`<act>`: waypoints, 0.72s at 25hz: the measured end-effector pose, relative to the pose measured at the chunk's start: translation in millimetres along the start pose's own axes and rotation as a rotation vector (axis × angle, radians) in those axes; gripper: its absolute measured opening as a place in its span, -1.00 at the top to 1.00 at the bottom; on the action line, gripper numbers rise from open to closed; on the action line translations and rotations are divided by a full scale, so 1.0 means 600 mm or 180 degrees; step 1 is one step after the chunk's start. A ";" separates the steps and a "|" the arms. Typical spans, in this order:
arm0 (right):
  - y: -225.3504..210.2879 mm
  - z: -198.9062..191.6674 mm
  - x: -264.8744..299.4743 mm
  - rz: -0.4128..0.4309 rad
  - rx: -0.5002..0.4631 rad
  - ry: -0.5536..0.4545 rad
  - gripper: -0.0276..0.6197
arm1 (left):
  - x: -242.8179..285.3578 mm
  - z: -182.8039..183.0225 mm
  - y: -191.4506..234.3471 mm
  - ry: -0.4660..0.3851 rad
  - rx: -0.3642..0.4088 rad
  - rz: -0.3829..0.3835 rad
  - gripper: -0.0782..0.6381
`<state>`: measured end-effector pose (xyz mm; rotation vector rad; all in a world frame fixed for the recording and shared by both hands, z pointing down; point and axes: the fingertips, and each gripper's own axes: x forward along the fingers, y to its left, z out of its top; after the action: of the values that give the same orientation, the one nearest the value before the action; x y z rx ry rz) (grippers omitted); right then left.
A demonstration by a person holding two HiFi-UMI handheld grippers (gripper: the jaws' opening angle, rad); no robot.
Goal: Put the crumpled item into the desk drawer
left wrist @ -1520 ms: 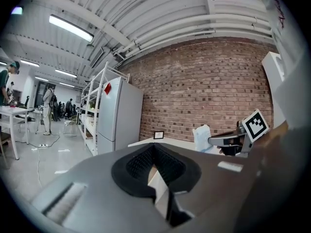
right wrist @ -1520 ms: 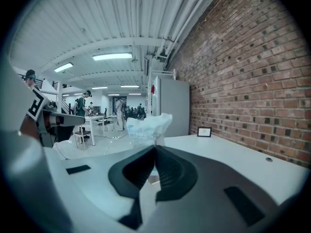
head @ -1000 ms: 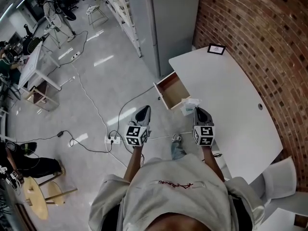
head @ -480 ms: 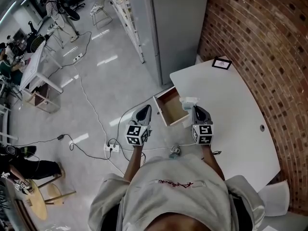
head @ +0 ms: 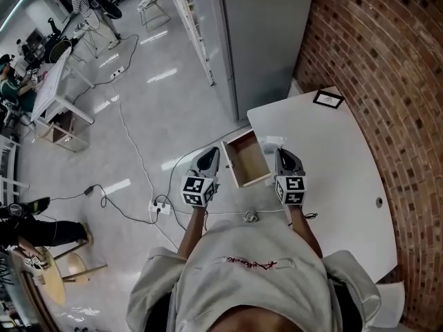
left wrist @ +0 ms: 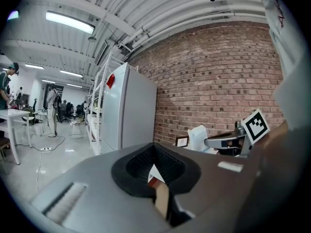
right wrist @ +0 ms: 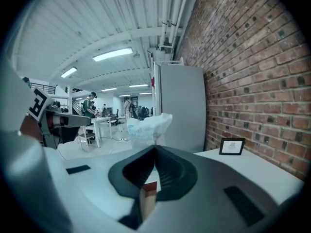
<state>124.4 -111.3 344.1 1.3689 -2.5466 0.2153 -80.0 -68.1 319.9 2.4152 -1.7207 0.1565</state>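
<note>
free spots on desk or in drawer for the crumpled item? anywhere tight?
Open drawer looks bare inside. Desk is bare from the right gripper to the brick wall, bar a small frame at its far end. Tightest by the drawer's right side, where the crumpled item sits in that gripper.

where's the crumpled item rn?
In the head view the crumpled item sticks out of the shut right tongs, just right of centre, over the white desk's edge and beside the open drawer.
</note>
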 end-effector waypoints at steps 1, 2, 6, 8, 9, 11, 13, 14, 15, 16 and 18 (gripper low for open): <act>-0.001 -0.001 0.009 0.0027 0.0006 0.0005 0.88 | 0.004 -0.001 0.002 0.0016 -0.0004 0.0017 0.76; 0.000 -0.002 0.016 0.0057 0.0013 0.0013 0.88 | 0.007 -0.004 0.004 0.0036 -0.0010 0.0032 0.76; 0.011 -0.020 0.030 0.0171 0.0056 0.0104 0.88 | 0.006 -0.028 0.007 0.0162 -0.0062 0.0084 0.76; 0.015 -0.031 0.038 0.0206 0.0080 0.0152 0.88 | 0.009 -0.036 0.011 0.0205 -0.0064 0.0097 0.76; 0.016 -0.035 0.043 0.0218 0.0087 0.0173 0.88 | 0.011 -0.037 0.012 0.0217 -0.0064 0.0100 0.76; 0.019 -0.043 0.051 0.0238 0.0092 0.0214 0.88 | 0.017 -0.046 0.013 0.0252 -0.0070 0.0083 0.76; 0.024 -0.049 0.057 0.0248 0.0095 0.0253 0.88 | 0.020 -0.060 0.016 0.0299 -0.0074 0.0035 0.76; 0.028 -0.051 0.060 0.0246 0.0101 0.0274 0.88 | 0.021 -0.066 0.019 0.0323 -0.0083 0.0012 0.76; 0.031 -0.054 0.064 0.0241 0.0109 0.0294 0.88 | 0.023 -0.070 0.022 0.0342 -0.0095 -0.0006 0.76; 0.034 -0.056 0.069 0.0234 0.0114 0.0312 0.88 | 0.027 -0.073 0.025 0.0354 -0.0111 -0.0022 0.76; 0.035 -0.061 0.080 0.0212 0.0116 0.0344 0.88 | 0.038 -0.079 0.031 0.0371 -0.0141 -0.0064 0.76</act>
<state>86.5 -129.1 392.4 1.2504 -2.5124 0.3398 -89.4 -85.7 372.0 2.3417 -1.6321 0.2487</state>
